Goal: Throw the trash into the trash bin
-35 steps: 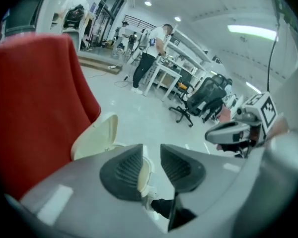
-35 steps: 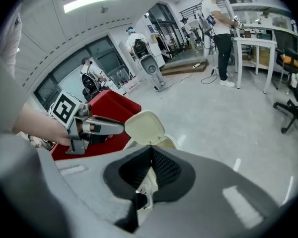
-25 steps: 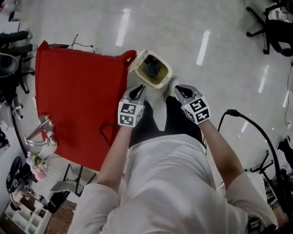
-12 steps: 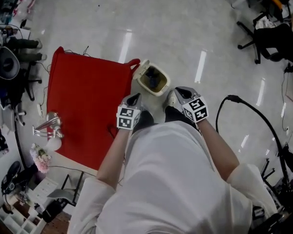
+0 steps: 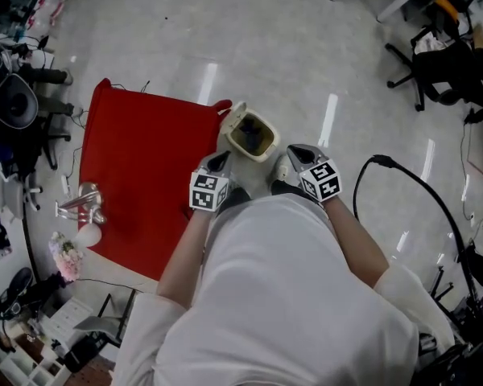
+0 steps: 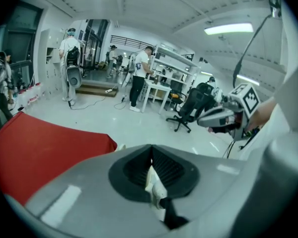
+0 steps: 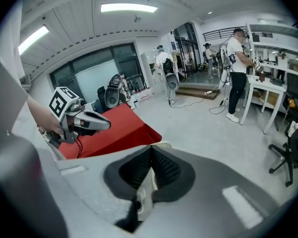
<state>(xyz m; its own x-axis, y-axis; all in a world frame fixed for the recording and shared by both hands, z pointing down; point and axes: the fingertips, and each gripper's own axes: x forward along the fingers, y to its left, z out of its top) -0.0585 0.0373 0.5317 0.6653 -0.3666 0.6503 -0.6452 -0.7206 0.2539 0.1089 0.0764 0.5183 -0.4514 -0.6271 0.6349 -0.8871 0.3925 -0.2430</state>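
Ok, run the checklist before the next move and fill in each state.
1. Left gripper jaws shut, no trash seen between them: ok.
2. Right gripper jaws shut, no trash seen between them: ok.
3. Trash bin upright on the floor at the red table's corner: ok.
4. Trash landed inside: a dark thing lies in the bin, cannot tell what.
5. No trash left on the table: cannot tell; a metal object sits at its far edge.
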